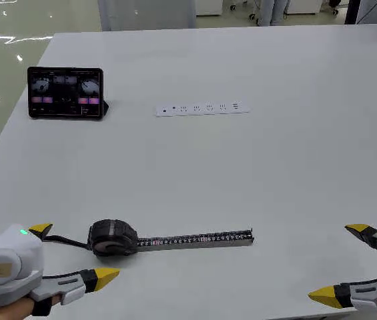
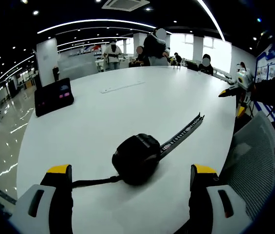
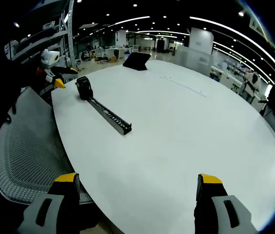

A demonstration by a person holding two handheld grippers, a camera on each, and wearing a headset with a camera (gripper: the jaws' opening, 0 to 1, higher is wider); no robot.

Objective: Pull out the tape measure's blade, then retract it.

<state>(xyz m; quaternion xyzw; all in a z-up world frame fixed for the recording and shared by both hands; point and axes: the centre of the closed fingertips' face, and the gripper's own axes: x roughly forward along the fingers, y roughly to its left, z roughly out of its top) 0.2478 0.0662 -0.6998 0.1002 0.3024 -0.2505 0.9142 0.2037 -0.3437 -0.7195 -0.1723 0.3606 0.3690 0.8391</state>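
A black tape measure (image 1: 112,237) lies on the white table (image 1: 241,167) near its front edge, its blade (image 1: 195,239) drawn out to the right and lying flat. A black wrist strap trails left from the case. My left gripper (image 1: 75,257) stands open just left of the case, yellow tips on either side of the strap; the case (image 2: 136,157) sits ahead of its jaws, untouched. My right gripper (image 1: 341,263) is open at the front right, well clear of the blade's hook end (image 3: 126,128). From there the case (image 3: 83,87) shows far off.
A black tablet (image 1: 65,92) stands propped at the back left. A white power strip (image 1: 201,109) lies flat mid-table. A grey mesh chair (image 3: 27,161) sits by the table's front edge. People stand beyond the far side of the table.
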